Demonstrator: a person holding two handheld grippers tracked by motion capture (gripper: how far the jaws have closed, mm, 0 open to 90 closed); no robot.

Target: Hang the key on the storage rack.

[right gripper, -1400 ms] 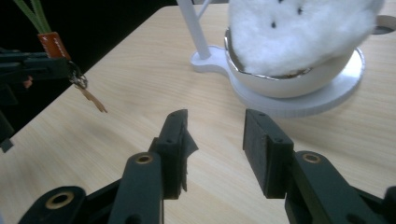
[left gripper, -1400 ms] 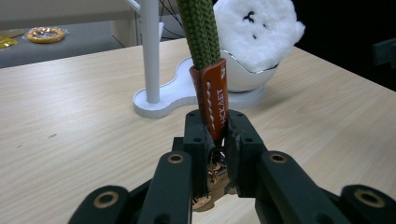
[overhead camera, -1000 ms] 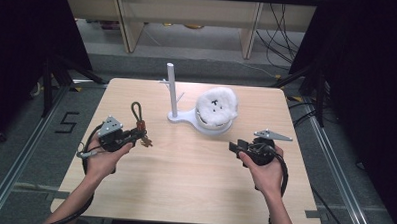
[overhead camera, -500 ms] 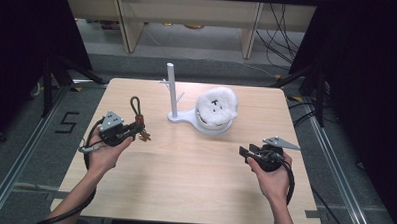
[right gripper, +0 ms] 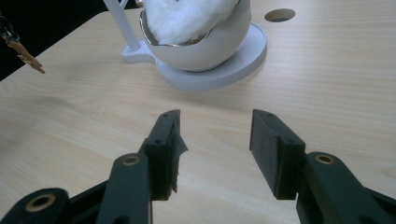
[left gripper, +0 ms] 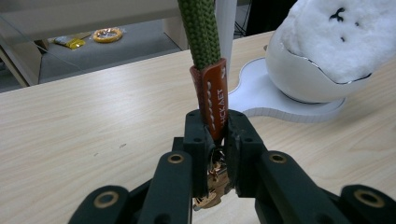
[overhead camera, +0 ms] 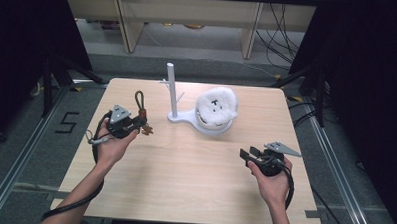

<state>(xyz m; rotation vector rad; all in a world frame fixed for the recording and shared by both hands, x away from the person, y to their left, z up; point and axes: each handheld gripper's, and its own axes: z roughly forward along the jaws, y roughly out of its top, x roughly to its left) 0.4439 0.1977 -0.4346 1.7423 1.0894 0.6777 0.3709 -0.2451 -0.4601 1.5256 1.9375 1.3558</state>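
**High view, then each gripper view: keychain pinched on the left, right jaws empty**

High view first. I see my left gripper (overhead camera: 138, 124) near the table's (overhead camera: 183, 191) left edge, clamped on the keychain (overhead camera: 140, 110); its green cord loop stands up above the jaws and a small brass piece hangs just beside them. The white peg stand (overhead camera: 172, 93) rises a little to the right of the keychain, well clear of it, and the fluffy white toy (overhead camera: 216, 106) sits in a bowl on the stand's base beyond that. My right gripper (overhead camera: 245, 154) hovers low over bare wood near the right front, well apart from everything.

Left gripper view: the jaws are closed tight on the keychain's brown leather tab (left gripper: 215, 100), the green cord (left gripper: 201, 32) running straight up, brass hardware (left gripper: 212, 186) dangling below. The toy's bowl (left gripper: 299, 79) lies ahead to the right.

Right gripper view: the jaws stand wide, having just been opening, nothing between them. The stand's base (right gripper: 219, 70) lies ahead, unobstructed.
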